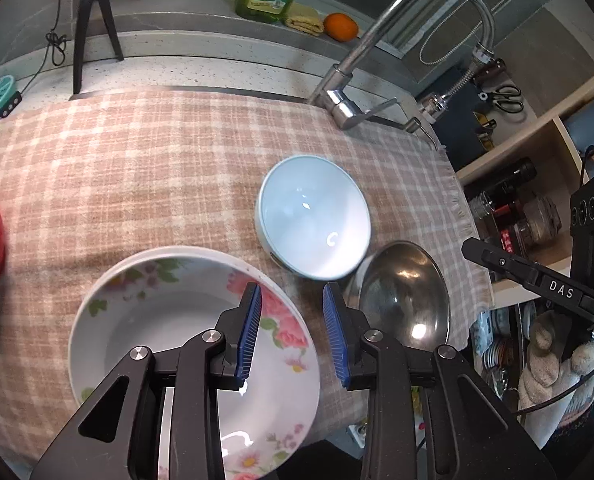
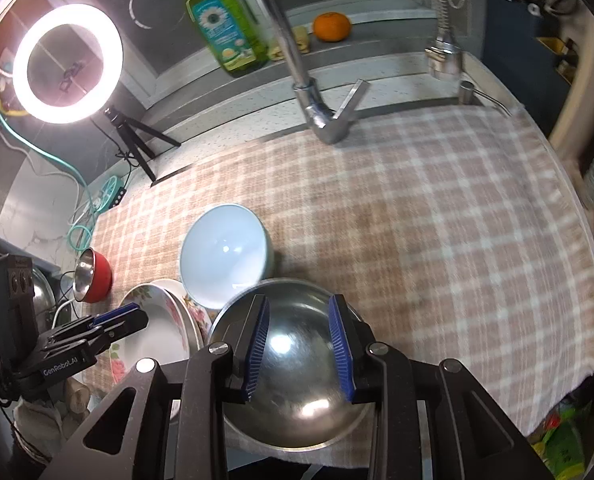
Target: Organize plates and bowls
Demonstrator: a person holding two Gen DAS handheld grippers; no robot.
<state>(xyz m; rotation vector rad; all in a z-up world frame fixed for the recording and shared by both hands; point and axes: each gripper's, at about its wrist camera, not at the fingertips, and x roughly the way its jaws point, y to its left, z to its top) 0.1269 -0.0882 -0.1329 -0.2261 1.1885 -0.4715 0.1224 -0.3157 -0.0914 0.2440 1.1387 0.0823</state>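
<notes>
A floral plate [image 1: 169, 344] lies on the checked cloth [image 1: 137, 168], stacked on another plate. My left gripper [image 1: 293, 332] is open just above its right rim. A light blue bowl [image 1: 313, 216] sits behind, touching a steel bowl [image 1: 401, 300] at the cloth's right edge. In the right wrist view my right gripper [image 2: 301, 344] is open above the steel bowl [image 2: 297, 400], with the blue bowl [image 2: 225, 256] behind it and the floral plates [image 2: 157, 332] to its left under the left gripper [image 2: 117, 318]. A red bowl [image 2: 91, 276] with a steel inside lies tilted at the far left.
A tall faucet [image 1: 377, 52] stands behind the cloth. A green soap bottle [image 2: 227, 24] and an orange [image 2: 331, 26] sit on the back ledge. A ring light [image 2: 67, 64] on a tripod stands at the left. Shelves with jars [image 1: 517, 208] are to the right.
</notes>
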